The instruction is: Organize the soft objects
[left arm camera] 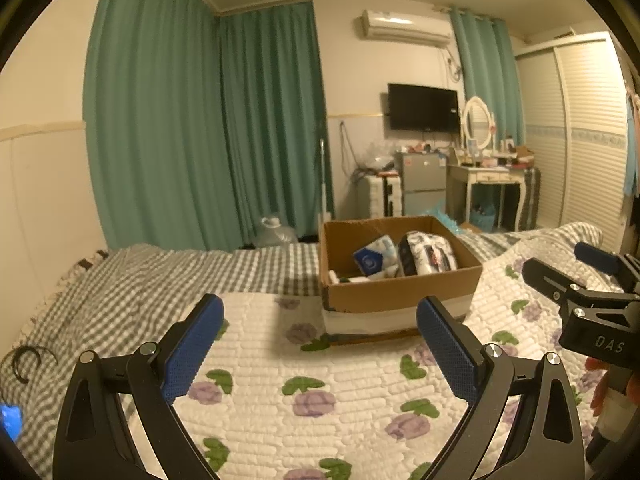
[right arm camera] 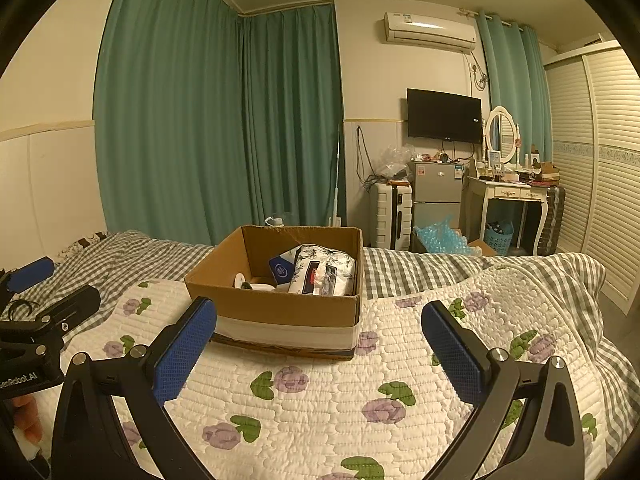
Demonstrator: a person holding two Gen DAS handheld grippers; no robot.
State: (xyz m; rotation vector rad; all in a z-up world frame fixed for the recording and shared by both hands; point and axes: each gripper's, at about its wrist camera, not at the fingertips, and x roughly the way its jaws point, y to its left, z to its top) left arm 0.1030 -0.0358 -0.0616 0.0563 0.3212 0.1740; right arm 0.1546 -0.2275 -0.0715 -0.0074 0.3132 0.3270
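A brown cardboard box (left arm camera: 400,300) (right arm camera: 280,312) stands on the quilted flowered blanket (left arm camera: 280,380) (right arm camera: 340,392) on the bed. Inside it lie a floral tissue pack (left arm camera: 430,254) (right arm camera: 324,270), a blue-and-white pack (left arm camera: 376,258) (right arm camera: 282,270) and small white items (right arm camera: 256,282). My left gripper (left arm camera: 320,344) is open and empty, a little short of the box and above the blanket. My right gripper (right arm camera: 320,348) is open and empty, also short of the box. Each gripper shows at the edge of the other's view (left arm camera: 580,280) (right arm camera: 40,296).
Grey checked bedding (left arm camera: 160,276) (right arm camera: 440,268) lies under the blanket. A black hair band (left arm camera: 26,362) lies on it at the left. Green curtains, a white suitcase (right arm camera: 390,214), a small fridge (right arm camera: 436,192) and a dressing table (right arm camera: 512,192) stand beyond the bed.
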